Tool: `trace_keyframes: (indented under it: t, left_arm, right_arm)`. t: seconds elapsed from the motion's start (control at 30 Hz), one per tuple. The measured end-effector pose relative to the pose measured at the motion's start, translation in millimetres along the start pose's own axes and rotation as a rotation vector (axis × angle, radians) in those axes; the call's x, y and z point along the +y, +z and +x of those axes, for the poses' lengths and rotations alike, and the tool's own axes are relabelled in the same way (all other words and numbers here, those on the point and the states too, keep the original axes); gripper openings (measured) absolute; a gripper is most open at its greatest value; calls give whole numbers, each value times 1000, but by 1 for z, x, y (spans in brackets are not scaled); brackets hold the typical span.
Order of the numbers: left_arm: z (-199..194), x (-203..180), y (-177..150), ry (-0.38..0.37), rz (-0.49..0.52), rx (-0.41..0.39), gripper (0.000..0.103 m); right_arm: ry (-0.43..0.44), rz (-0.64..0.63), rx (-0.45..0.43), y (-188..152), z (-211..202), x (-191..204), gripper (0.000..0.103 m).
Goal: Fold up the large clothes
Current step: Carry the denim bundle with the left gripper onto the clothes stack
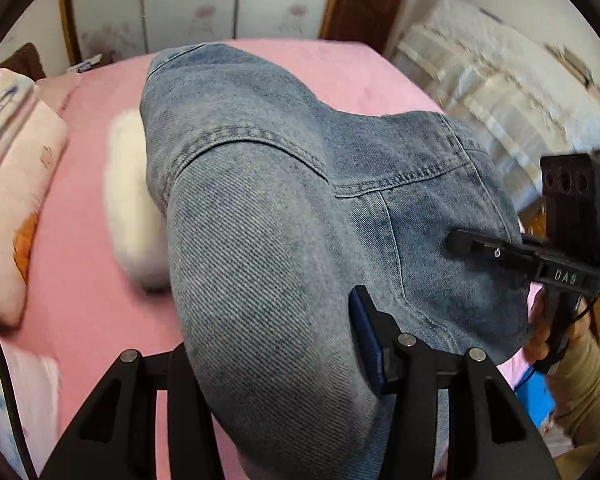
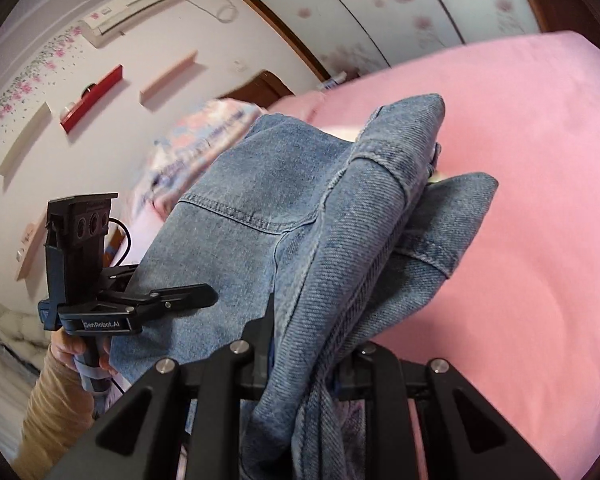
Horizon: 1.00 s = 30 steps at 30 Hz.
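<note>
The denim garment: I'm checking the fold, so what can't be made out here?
- Left wrist view: denim garment covers the left claw; its lower end is cut by the frame edge.
- Right wrist view: bunched denim hides the right claw pads.
- White item on the pink bed: blurred, partly behind denim, unidentifiable.

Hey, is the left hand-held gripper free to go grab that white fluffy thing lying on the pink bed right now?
Probably not. The left hand-held gripper is clamped on the denim jacket, which drapes over part of the white fluffy item on the pink bed. It would need to let go first.
</note>
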State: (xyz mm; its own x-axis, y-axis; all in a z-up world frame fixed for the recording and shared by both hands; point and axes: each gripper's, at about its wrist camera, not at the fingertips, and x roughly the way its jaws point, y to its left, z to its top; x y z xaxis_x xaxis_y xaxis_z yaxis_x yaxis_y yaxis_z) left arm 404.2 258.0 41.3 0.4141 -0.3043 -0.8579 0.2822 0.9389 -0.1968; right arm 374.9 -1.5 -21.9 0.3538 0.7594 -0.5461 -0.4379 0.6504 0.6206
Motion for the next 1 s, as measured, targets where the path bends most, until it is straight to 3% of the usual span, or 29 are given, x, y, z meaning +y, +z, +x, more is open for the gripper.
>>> trace_keyframes:
  t: [0.2, 0.33, 0.5, 0.57, 0.67, 0.7, 0.73, 0.77, 0.9, 1.0]
  left_arm:
    - [20, 100, 78, 50, -21, -49, 48]
    - [73, 156, 118, 77, -79, -61, 48]
    - [154, 209, 124, 108, -205, -25, 50]
    - [174, 221, 118, 93, -255, -46, 51]
    - [179, 236, 110, 2, -322, -105, 58]
    - [182, 239, 110, -2, -325, -115, 67]
    - [185, 241, 109, 29, -318, -120, 83]
    - [187, 242, 107, 50, -311, -129, 86]
    - [185, 244, 106, 69, -313, -157, 88]
    - [173, 231, 104, 157, -289, -172, 93]
  right_arm:
    - [8, -15, -50, 89, 101, -3, 19]
    - [-1, 2, -68, 119, 161, -28, 19]
    - [-62, 59, -41, 126, 235, -80, 19]
    - [-101, 84, -23, 121, 255, -102, 20]
    - [-106, 105, -53, 114, 259, -132, 25]
    - [-107, 107, -57, 113, 259, -136, 26]
    - [-108, 99, -58, 112, 260, -137, 26]
    - [-117, 88, -57, 110, 260, -139, 27]
    - [-180, 42, -37, 112, 259, -125, 33]
    - [-261, -12, -17, 117, 253, -108, 42]
